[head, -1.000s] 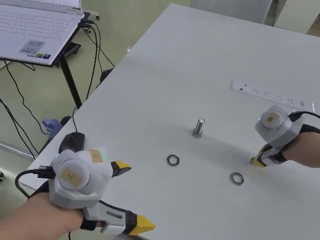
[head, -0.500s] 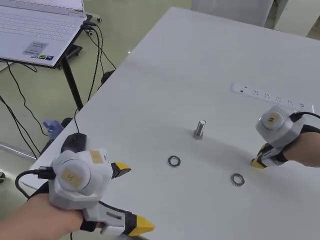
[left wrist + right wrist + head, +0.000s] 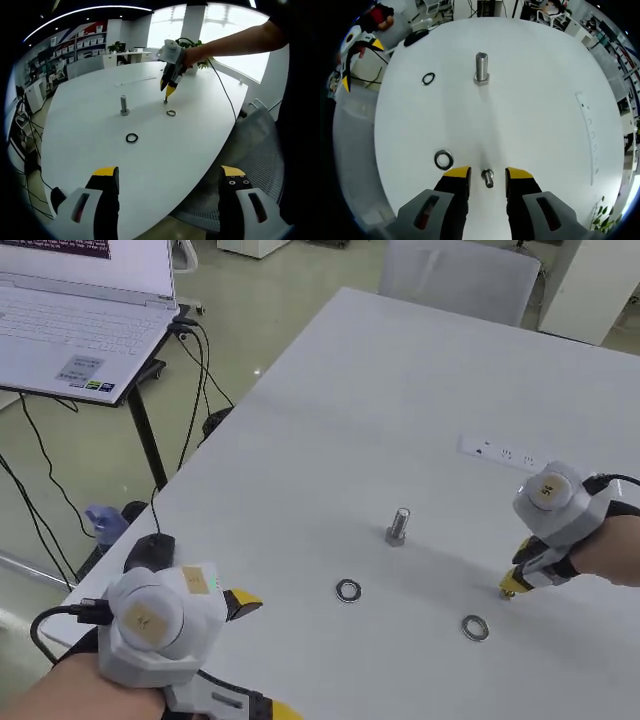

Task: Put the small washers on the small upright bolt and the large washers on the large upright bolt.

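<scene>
The large bolt [image 3: 398,526] stands upright mid-table, also seen as the large bolt [image 3: 481,69] in the right gripper view. The small bolt [image 3: 487,177] stands upright between the jaws of my right gripper [image 3: 488,175], which is open and straddles it without touching. One washer [image 3: 443,159] lies flat just left of that gripper's left jaw; it is the washer [image 3: 475,627] in the head view. A second washer [image 3: 348,590] lies nearer the left gripper. My left gripper [image 3: 169,175] hangs open and holds nothing at the table's near edge, far from the parts.
A white power strip [image 3: 500,454] lies beyond the right gripper [image 3: 508,588]. An open laptop [image 3: 70,320] sits on a stand left of the table, with cables hanging below it. A grey chair [image 3: 455,280] stands at the far end.
The head camera has tilted, so the whole picture has slid down. The right gripper has lifted slightly at about the same spot. Bolts, washers and the left gripper kept their places.
</scene>
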